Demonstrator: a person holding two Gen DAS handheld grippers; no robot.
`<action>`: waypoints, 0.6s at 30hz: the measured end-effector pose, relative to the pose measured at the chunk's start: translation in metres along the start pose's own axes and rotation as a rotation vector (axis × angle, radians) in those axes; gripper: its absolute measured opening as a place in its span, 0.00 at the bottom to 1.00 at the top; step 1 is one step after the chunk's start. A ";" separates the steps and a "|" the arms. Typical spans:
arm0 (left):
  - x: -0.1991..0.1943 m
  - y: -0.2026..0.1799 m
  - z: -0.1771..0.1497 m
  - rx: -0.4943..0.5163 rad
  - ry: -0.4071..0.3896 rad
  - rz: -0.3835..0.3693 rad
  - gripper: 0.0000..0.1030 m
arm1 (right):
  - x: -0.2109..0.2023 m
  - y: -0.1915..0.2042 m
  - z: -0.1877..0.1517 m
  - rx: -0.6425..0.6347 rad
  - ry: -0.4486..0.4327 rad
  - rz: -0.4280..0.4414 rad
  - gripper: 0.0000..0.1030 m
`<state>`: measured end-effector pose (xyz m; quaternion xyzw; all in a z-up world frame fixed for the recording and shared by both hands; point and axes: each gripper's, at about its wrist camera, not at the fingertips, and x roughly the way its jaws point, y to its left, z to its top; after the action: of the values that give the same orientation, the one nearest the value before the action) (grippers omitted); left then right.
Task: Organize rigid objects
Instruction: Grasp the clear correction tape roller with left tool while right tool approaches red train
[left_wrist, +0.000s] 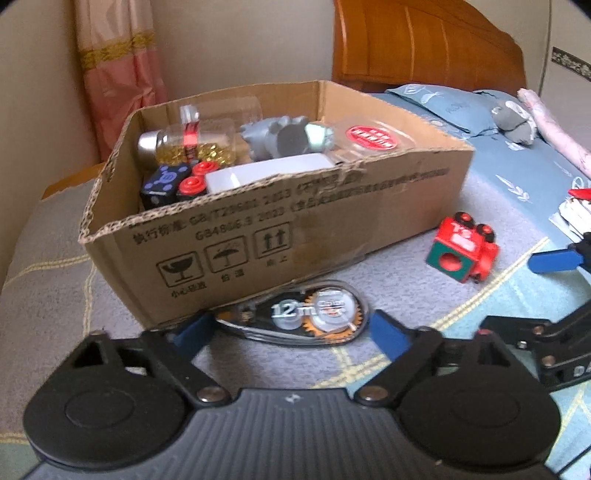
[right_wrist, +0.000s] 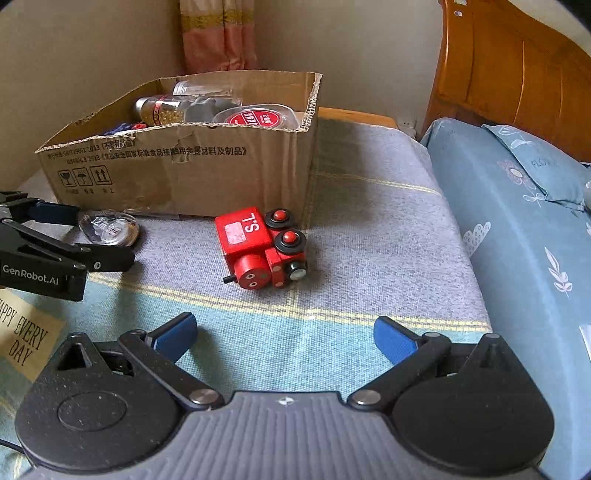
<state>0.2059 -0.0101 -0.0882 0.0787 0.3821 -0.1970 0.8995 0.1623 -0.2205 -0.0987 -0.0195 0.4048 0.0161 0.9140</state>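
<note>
A clear correction tape dispenser (left_wrist: 295, 319) lies on the blanket in front of the cardboard box (left_wrist: 332, 218). My left gripper (left_wrist: 291, 332) is open with its blue fingers on either side of the dispenser; whether they touch it I cannot tell. It also shows in the right wrist view (right_wrist: 107, 229), with the left gripper (right_wrist: 74, 236) around it. A red toy train (right_wrist: 262, 247) lies on its side right of the box (right_wrist: 177, 173), also in the left wrist view (left_wrist: 461, 247). My right gripper (right_wrist: 284, 332) is open and empty, short of the train.
The box holds a bottle of gold beads (left_wrist: 184, 144), a grey toy (left_wrist: 280, 136), a black cube (left_wrist: 162, 182), a white tray (left_wrist: 266, 173) and a clear lidded tub (left_wrist: 369, 138). A blue pillow (right_wrist: 532, 162) and wooden headboard (right_wrist: 517, 70) lie right. Papers (left_wrist: 572, 214) lie far right.
</note>
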 end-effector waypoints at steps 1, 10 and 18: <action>-0.001 -0.002 0.000 0.003 0.001 0.003 0.86 | 0.000 0.000 0.000 0.001 -0.002 -0.001 1.00; -0.011 -0.004 -0.007 -0.051 0.040 0.046 0.86 | 0.000 0.002 -0.002 0.004 -0.013 -0.005 1.00; -0.022 -0.008 -0.015 -0.153 0.064 0.136 0.87 | 0.000 0.003 -0.003 0.004 -0.021 -0.005 1.00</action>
<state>0.1790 -0.0065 -0.0828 0.0418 0.4181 -0.1031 0.9016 0.1599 -0.2180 -0.1005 -0.0184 0.3951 0.0131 0.9184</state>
